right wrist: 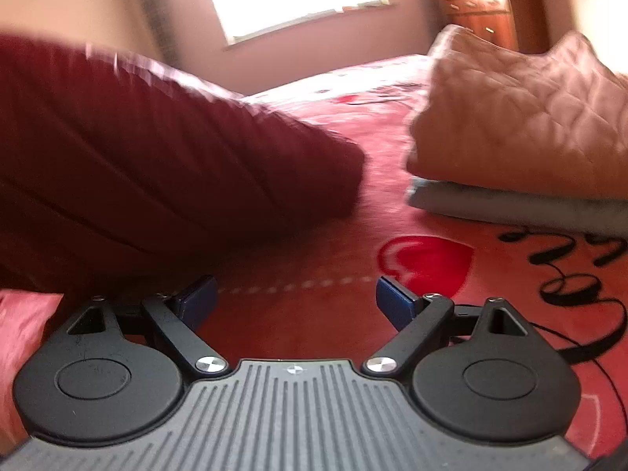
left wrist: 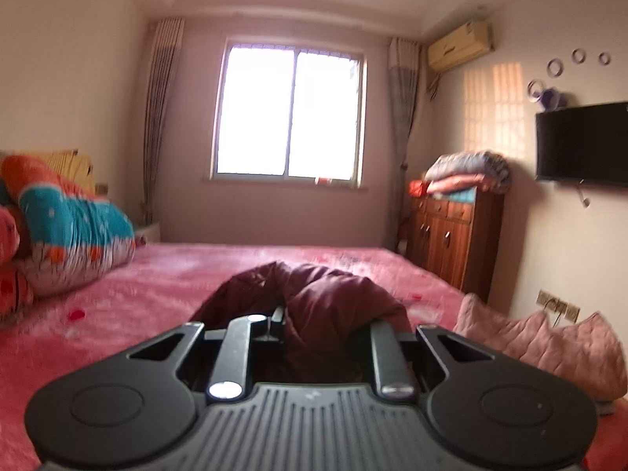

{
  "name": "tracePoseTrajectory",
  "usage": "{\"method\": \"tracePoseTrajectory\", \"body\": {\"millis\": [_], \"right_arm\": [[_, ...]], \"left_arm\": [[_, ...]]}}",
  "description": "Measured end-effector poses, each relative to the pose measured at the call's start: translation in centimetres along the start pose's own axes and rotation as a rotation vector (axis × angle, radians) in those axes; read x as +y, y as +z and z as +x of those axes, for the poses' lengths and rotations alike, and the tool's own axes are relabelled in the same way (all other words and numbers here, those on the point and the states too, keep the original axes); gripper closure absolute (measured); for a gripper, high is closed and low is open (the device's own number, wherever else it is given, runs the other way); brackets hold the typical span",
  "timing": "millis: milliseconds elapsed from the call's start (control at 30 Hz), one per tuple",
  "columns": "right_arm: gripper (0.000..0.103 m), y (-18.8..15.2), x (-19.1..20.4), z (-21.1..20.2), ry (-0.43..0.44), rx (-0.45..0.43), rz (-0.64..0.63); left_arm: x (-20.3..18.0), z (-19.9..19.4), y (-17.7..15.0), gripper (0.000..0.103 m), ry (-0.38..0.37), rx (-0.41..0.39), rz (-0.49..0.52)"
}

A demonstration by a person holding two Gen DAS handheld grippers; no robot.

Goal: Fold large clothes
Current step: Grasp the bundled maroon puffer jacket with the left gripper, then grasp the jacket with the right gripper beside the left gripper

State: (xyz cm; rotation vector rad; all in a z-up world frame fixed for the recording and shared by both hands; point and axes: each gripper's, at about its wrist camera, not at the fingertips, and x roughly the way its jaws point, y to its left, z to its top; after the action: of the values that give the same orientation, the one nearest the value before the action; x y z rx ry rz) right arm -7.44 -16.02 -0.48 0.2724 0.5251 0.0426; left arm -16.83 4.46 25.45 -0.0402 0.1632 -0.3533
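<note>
A dark maroon padded jacket [left wrist: 314, 298] lies bunched on the pink bed [left wrist: 137, 294]. My left gripper [left wrist: 314, 325] is shut on a fold of the maroon jacket, which drapes over the fingers and hides the tips. In the right wrist view the same jacket [right wrist: 157, 157] fills the left side, blurred. My right gripper [right wrist: 296, 298] is open and empty, low over the red bedspread [right wrist: 314, 333], with the blue pad [right wrist: 196, 298] of its left finger at the jacket's lower edge.
A folded pink quilted garment [right wrist: 510, 117] on a light blue one [right wrist: 510, 204] sits at the right; the quilted one also shows in the left view [left wrist: 549, 349]. Bright rolled quilts [left wrist: 66, 227] lie far left. A wooden cabinet [left wrist: 451, 235] stands by the right wall.
</note>
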Motion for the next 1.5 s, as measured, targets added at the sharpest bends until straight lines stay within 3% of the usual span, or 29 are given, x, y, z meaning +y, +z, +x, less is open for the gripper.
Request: {"method": "tracePoseTrajectory", "body": {"millis": [200,400,533,667,867,1033,1133,1200,1267,1367,1500], "right_arm": [[0.000,-0.4,1.6,-1.0,0.021,-0.034,-0.071],[0.000,0.4,1.5,-5.7,0.045,-0.200,-0.051],[0.000,1.6,2.1,-9.5,0.049,-0.335,-0.049],[0.000,3.2,2.5,-10.3,0.022,-0.361,-0.025],[0.000,3.1,1.5,-7.4,-0.066,-0.244,0.002],[0.000,2.0,3.2,-7.5,0.003,-0.182,-0.059],[0.000,0.5,6.2,-7.8,0.078,-0.133,-0.192],[0.000,-0.6,7.8,-7.5,0.110,-0.069,-0.277],[0.000,-2.0,9.4,-6.5,0.124,-0.014,-0.372],[0.000,-3.9,11.6,-5.3,0.134,0.031,-0.503],[0.000,-5.4,13.1,-3.3,0.066,0.016,-0.648]], "left_arm": [[-0.4,-3.8,3.1,0.086,-0.074,-0.079,-0.046],[-0.7,-7.4,5.6,0.086,-0.137,-0.162,-0.067],[-0.1,-5.8,6.3,0.085,-0.137,-0.180,-0.078],[1.8,1.0,4.5,0.083,-0.097,-0.082,-0.121],[4.8,13.0,-2.1,0.082,0.070,0.147,-0.142],[8.6,16.8,-7.3,0.079,0.176,0.254,-0.194],[10.5,16.1,-8.6,0.068,0.208,0.256,-0.199],[11.0,15.1,-8.5,0.049,0.223,0.242,-0.178],[11.9,14.0,-8.3,0.036,0.235,0.232,-0.160],[12.5,11.8,-7.9,0.020,0.241,0.213,-0.153],[13.2,8.0,-8.4,0.008,0.250,0.185,-0.143]]}}
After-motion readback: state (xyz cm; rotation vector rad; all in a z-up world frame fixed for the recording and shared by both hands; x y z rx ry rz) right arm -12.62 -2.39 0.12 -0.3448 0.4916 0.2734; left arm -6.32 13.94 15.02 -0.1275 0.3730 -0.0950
